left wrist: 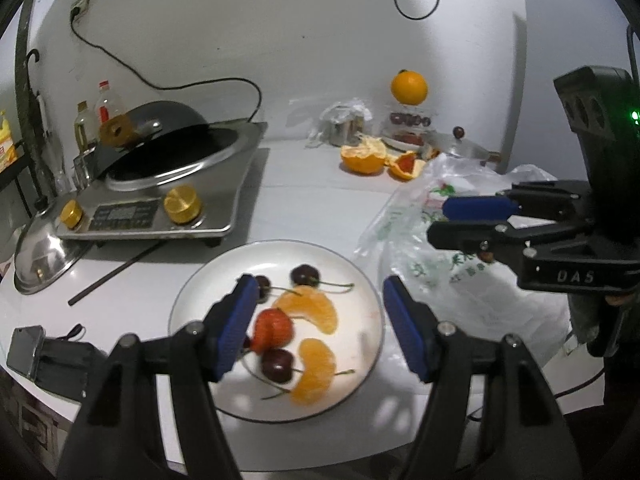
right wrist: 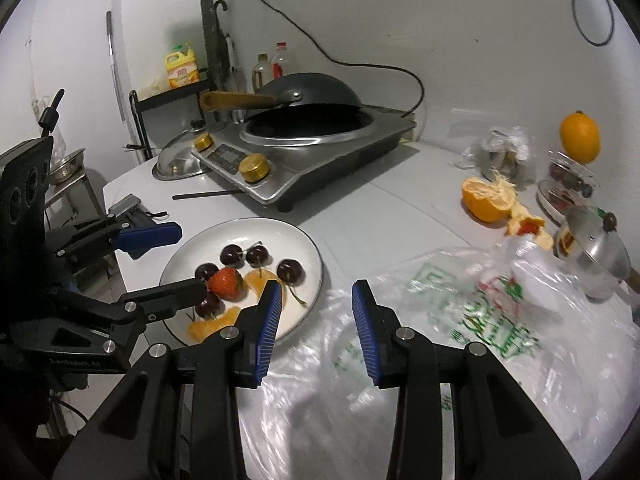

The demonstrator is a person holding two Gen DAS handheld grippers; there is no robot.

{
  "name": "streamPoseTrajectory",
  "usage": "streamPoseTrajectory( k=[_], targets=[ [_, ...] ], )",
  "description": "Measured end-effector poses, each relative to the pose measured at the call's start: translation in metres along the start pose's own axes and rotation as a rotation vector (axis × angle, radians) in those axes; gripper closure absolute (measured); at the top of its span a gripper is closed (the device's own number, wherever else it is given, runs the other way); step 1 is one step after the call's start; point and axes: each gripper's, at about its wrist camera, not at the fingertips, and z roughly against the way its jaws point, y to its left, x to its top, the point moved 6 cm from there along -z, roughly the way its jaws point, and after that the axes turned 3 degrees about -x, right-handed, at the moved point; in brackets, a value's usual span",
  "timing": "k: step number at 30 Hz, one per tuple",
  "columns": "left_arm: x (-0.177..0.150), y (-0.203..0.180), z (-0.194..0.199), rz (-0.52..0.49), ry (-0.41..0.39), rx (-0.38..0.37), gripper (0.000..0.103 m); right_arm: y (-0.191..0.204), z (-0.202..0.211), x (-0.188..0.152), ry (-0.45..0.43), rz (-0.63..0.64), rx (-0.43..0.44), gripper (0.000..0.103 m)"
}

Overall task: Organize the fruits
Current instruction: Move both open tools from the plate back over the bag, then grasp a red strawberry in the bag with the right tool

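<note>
Both grippers gape empty; the strawberry (left wrist: 272, 330) lies at nine o'clock, beside the left gripper (left wrist: 316, 330) finger, above the plate (left wrist: 360, 280).

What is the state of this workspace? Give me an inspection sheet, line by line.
Surface: white counter, crowded.
Job's things: white plate holding a strawberry, dark cherries and orange segments; whole orange at the back.
Clutter: orange peel, plastic bag, induction cooker with wok, steel lid, bottles.
Grippers: left hand-held gripper open above the plate; right hand-held gripper open over the bag.
Cables: black cord from wall socket to cooker; another loop on the wall.
Surroundings: white wall, black rack with yellow bottle.
</note>
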Motion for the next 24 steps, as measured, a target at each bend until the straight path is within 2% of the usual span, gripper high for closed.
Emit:
streamPoseTrajectory(
  k=[15, 24],
  targets=[
    [0.006, -0.058, -0.010, -0.055, 0.030, -0.021, 0.036, -0.063, 0.032, -0.042, -0.007, -0.092, -0.054, 0.064],
    [0.008, -0.087, -0.025, -0.079, 0.063, -0.041, 0.036, -0.100, 0.035, -0.071, 0.021, -0.123, -0.086, 0.064]
  ],
)
